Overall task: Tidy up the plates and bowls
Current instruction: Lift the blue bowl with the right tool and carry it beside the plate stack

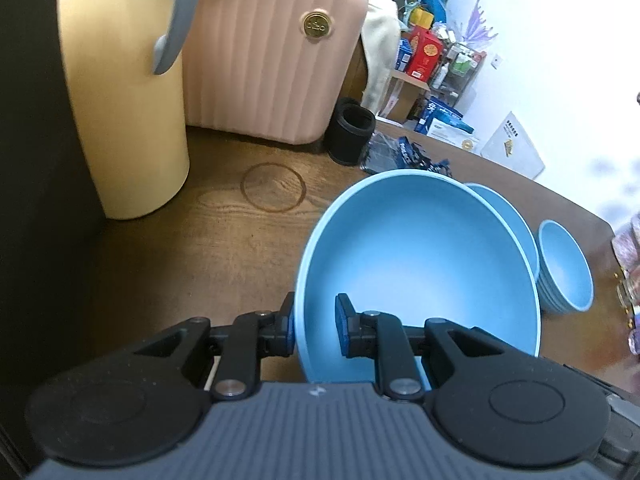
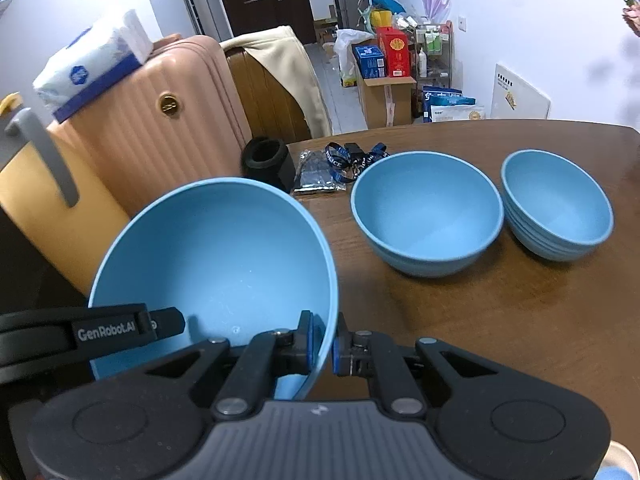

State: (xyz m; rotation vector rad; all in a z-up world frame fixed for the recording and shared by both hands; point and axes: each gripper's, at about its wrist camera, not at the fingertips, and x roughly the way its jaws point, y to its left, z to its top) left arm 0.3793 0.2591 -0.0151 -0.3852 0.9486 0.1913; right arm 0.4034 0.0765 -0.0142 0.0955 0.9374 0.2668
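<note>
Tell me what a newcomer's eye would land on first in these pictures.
The big blue bowl up front, tilted, each hand-held gripper pinching its rim: left, right. Beyond it on the brown table sit a second blue bowl and a stack of smaller bowls. A pink suitcase stands behind.

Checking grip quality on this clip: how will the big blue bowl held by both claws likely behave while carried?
The big blue bowl looks stiff, keeping its round shape under both rim pinches. Its smooth matte wall may slip between the pads of the left claw and right claw. Probably light: thin-walled.
</note>
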